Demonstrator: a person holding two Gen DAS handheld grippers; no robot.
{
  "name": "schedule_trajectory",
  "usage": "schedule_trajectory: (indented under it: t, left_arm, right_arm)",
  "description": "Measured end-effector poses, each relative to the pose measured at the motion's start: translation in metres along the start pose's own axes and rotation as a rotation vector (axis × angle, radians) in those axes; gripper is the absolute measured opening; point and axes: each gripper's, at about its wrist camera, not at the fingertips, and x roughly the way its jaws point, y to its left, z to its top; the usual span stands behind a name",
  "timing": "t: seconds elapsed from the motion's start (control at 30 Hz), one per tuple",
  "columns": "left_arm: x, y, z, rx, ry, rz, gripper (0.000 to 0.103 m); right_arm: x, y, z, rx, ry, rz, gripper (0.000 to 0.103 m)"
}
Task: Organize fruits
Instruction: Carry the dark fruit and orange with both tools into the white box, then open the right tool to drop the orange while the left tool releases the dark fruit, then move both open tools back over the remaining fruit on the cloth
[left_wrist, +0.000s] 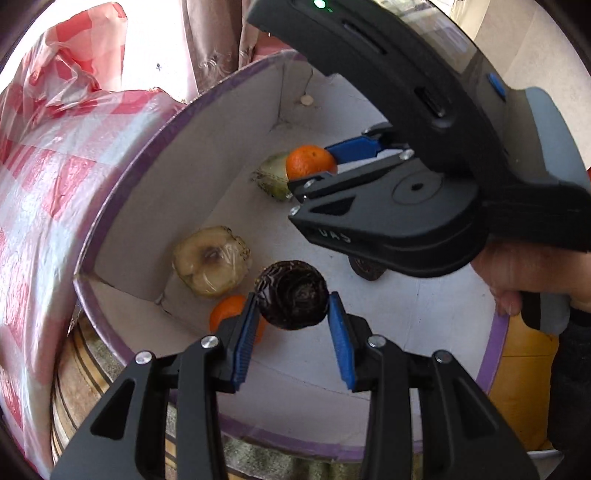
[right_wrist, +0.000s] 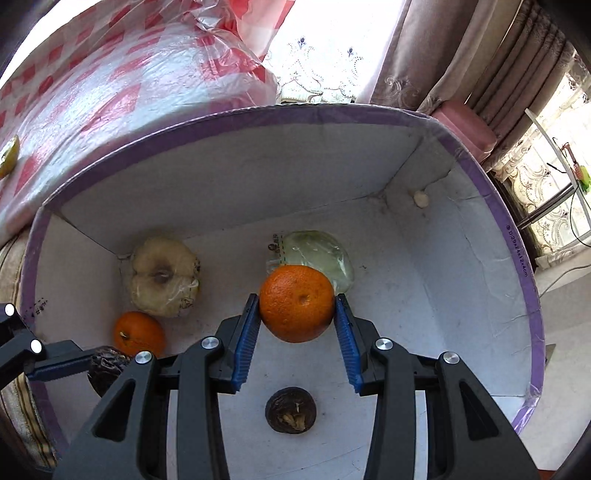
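A purple-rimmed cardboard box with a white inside holds the fruit. My left gripper is shut on a dark brown fruit above the box floor. My right gripper is shut on an orange, also seen in the left wrist view. On the box floor lie a second orange, a wrapped pale apple, a wrapped green fruit and another dark fruit.
A red-and-white checked plastic sheet covers a surface beside the box. Curtains hang behind. A small pale lump sits in the box's far corner. The person's hand holds the right gripper.
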Motion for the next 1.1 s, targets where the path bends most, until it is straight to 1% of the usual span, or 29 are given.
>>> schedule_trajectory:
  t: [0.07, 0.2, 0.37, 0.43, 0.57, 0.67, 0.73, 0.77, 0.93, 0.97, 1.1]
  left_arm:
    - [0.007, -0.004, 0.001, 0.022, 0.029, -0.014, 0.038]
    - [0.023, -0.009, 0.001, 0.045, 0.079, -0.009, 0.038]
    - [0.027, -0.008, 0.001, 0.041, 0.085, -0.014, 0.038]
    - [0.027, -0.007, 0.002, 0.037, 0.08, -0.018, 0.039]
    - [0.026, -0.009, 0.003, 0.034, 0.072, -0.019, 0.039]
    - [0.024, -0.01, 0.0, 0.033, 0.064, -0.021, 0.04]
    - [0.019, -0.01, -0.002, 0.025, 0.056, -0.023, 0.047]
    - [0.018, -0.009, -0.002, 0.023, 0.051, -0.026, 0.049]
    - [0.011, -0.008, -0.003, 0.022, 0.032, -0.026, 0.049]
    - [0.008, -0.007, -0.004, 0.018, 0.022, -0.027, 0.049]
    - [-0.005, 0.004, -0.011, -0.009, -0.036, -0.034, 0.052]
  right_arm:
    - [0.004, 0.0, 0.002, -0.007, 0.014, -0.003, 0.041]
    - [0.01, 0.003, 0.002, -0.032, 0.036, -0.006, 0.041]
    - [0.012, 0.004, 0.0, -0.035, 0.046, 0.0, 0.042]
    - [0.012, 0.005, 0.0, -0.03, 0.043, -0.001, 0.043]
    - [0.009, 0.003, -0.001, -0.025, 0.036, 0.008, 0.053]
    - [0.008, 0.002, 0.0, -0.024, 0.033, 0.012, 0.053]
    - [0.008, 0.001, 0.0, -0.02, 0.031, 0.013, 0.053]
    - [0.008, 0.001, 0.0, -0.02, 0.031, 0.014, 0.054]
    - [0.003, -0.002, 0.0, -0.014, 0.015, 0.014, 0.057]
    - [0.002, -0.004, 0.001, -0.014, 0.007, 0.014, 0.059]
    - [-0.006, -0.005, 0.002, -0.005, -0.018, 0.022, 0.059]
